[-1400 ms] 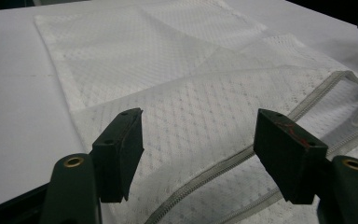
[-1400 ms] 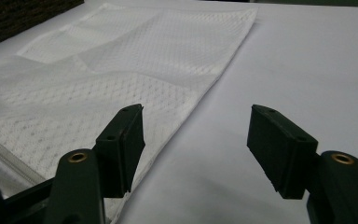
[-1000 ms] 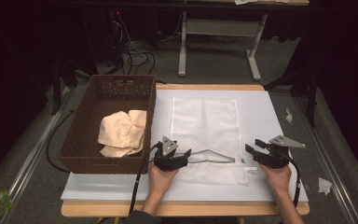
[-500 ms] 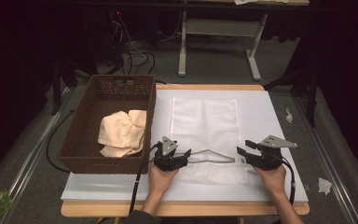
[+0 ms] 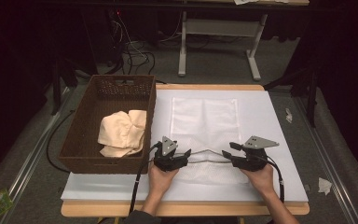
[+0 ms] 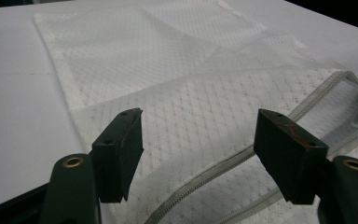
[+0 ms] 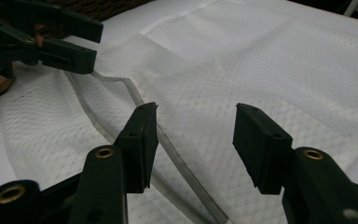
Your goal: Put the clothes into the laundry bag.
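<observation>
A white mesh bag [image 5: 204, 116] lies flat on the white board [image 5: 270, 121], with its zipper edge [image 5: 205, 158] towards the person. My left gripper [image 5: 184, 156] rests at the bag's near left corner. Its jaws are open over the mesh [image 6: 168, 70], and the zipper [image 6: 205, 182] runs under them, not pinched. At the near right, my right gripper [image 5: 229, 149] points left along that edge. Its jaws have just been closing a little and stand open [image 7: 196, 126]. The zipper strip [image 7: 168, 144] lies below them, and nothing is pressed between them.
A brown wicker basket [image 5: 84, 121] stands against the board's left side with a cream cloth [image 5: 121, 133] in it. Cables trail from both grippers off the near edge. Scraps of paper [image 5: 325, 185] lie on the floor to the right, and a table frame [image 5: 219, 28] stands beyond.
The right gripper has slid left along the bag's near edge towards the left gripper. The left gripper and the bag have stayed where they were.
</observation>
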`<state>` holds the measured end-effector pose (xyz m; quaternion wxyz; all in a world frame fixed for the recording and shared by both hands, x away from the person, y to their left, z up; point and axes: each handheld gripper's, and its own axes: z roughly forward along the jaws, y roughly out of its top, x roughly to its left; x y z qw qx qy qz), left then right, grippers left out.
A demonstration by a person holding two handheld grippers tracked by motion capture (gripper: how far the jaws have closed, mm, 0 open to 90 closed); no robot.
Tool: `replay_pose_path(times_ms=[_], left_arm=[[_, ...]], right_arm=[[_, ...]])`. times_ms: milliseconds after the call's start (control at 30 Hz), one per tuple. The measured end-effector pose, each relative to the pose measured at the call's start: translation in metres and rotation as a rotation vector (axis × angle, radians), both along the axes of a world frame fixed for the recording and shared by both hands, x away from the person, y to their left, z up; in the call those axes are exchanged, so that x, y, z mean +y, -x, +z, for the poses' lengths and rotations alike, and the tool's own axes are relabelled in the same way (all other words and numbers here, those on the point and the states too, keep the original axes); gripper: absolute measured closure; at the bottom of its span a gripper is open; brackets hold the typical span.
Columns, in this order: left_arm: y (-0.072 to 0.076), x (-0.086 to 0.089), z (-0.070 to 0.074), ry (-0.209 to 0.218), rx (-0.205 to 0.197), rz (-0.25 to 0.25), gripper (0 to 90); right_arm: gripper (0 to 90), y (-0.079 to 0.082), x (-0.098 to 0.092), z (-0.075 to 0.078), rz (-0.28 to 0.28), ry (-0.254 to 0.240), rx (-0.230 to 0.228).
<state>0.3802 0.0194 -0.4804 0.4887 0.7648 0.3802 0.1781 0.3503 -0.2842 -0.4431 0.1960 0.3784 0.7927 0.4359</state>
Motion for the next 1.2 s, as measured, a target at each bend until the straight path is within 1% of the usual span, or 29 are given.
replay_pose_path(times_ms=[67,100,133,200,300,400,467,500,633,733,767,833,1000,1067,1100,1200], left_arm=[[0.0,0.0,0.0,-0.002,0.0,-0.001,33.1],[0.0,0.0,0.0,0.0,0.0,0.0,33.2],[0.0,0.0,0.0,0.001,0.001,0.0,33.2],[0.0,0.0,0.0,-0.001,0.0,-0.001,33.1],[0.0,0.0,0.0,-0.004,-0.003,0.0,33.1],[0.0,0.0,0.0,-0.001,-0.001,0.001,33.1],[0.0,0.0,0.0,0.0,-0.002,-0.001,33.1],[0.0,0.0,0.0,-0.001,-0.004,-0.001,33.0],[0.0,0.0,0.0,0.004,-0.003,-0.002,32.9],[0.001,0.0,0.0,0.002,-0.006,-0.003,32.9],[0.001,0.0,0.0,0.002,-0.007,-0.003,32.9],[0.001,0.001,0.0,0.003,-0.006,-0.003,32.9],[0.001,0.001,0.0,0.006,-0.007,-0.004,32.8],[0.0,0.001,0.0,0.009,-0.007,-0.005,32.8],[0.001,0.001,0.0,0.009,-0.007,-0.005,32.8],[0.001,0.001,0.0,0.008,-0.01,-0.005,32.8]], right_arm=[[50.4,-0.001,0.005,0.0,0.015,0.008,-0.002],[51.6,-0.002,0.011,0.0,0.03,0.018,-0.001],[51.6,-0.002,0.011,0.0,0.03,0.018,-0.001],[52.9,-0.003,0.018,-0.001,0.049,0.029,-0.002],[54.1,-0.005,0.028,-0.003,0.077,0.057,0.002],[54.4,-0.007,0.036,-0.006,0.088,0.067,0.014],[54.7,-0.008,0.04,-0.006,0.099,0.087,0.004],[55.0,-0.009,0.044,-0.007,0.102,0.101,0.008],[55.9,-0.013,0.048,-0.009,0.107,0.114,0.019],[57.8,-0.014,0.054,-0.009,0.115,0.136,0.004],[58.6,-0.016,0.057,-0.01,0.12,0.146,0.015],[59.0,-0.017,0.058,-0.01,0.122,0.156,0.018],[61.5,-0.022,0.066,-0.009,0.135,0.192,0.014],[64.2,-0.024,0.071,-0.01,0.139,0.207,0.016],[64.2,-0.024,0.071,-0.01,0.139,0.207,0.016],[69.0,-0.027,0.073,-0.013,0.149,0.221,0.025]])
